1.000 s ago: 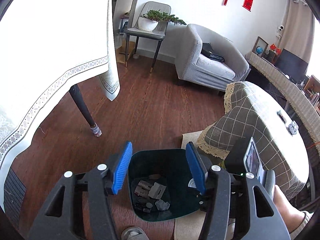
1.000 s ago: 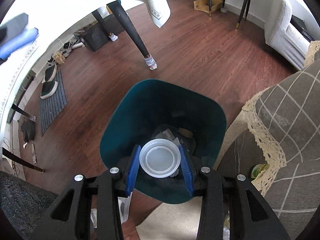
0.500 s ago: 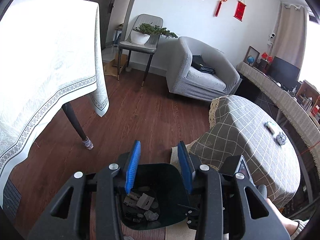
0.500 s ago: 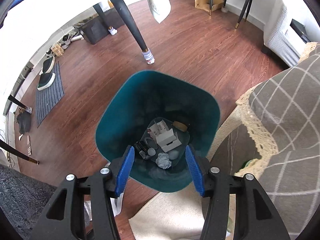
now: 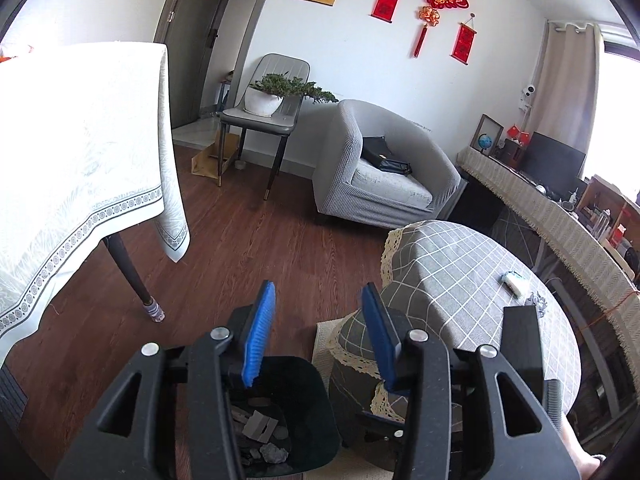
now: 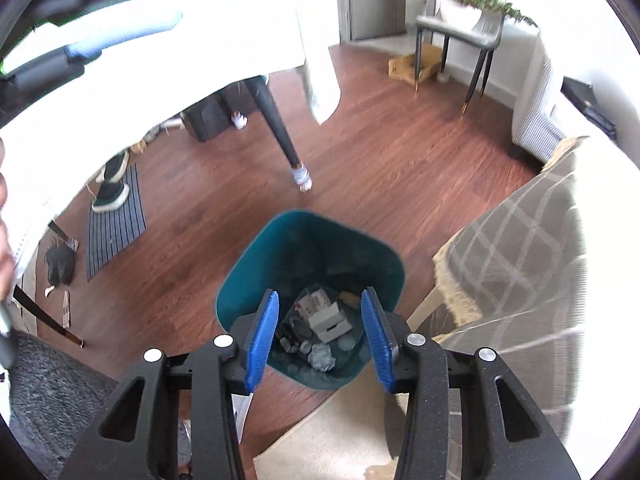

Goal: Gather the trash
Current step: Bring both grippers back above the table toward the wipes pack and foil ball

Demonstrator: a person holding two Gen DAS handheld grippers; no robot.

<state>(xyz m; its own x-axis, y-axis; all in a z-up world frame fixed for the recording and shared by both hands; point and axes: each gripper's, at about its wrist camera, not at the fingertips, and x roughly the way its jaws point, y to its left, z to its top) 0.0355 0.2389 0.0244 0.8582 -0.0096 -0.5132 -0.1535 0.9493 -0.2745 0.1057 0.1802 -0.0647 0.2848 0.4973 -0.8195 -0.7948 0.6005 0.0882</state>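
A teal trash bin (image 6: 256,264) stands on the wood floor, holding several pieces of trash, among them a grey box (image 6: 330,322) and a crumpled paper ball (image 6: 322,356). My right gripper (image 6: 320,338) is open and empty above the bin. My left gripper (image 5: 320,336) is open and empty, raised above the bin (image 5: 316,404), which shows low in the left wrist view. On the round checked table (image 5: 460,280) lie a white packet (image 5: 516,282) and a crumpled grey wad (image 5: 538,302).
A table with a white cloth (image 5: 80,168) and a dark leg (image 5: 132,280) stands at left. A grey armchair (image 5: 380,172) and a chair with a plant (image 5: 268,108) stand at the back. A cream rug (image 6: 332,432) lies beside the bin.
My right gripper opened and let go of the white lid, which is out of sight now. Both grippers have risen away from the bin.
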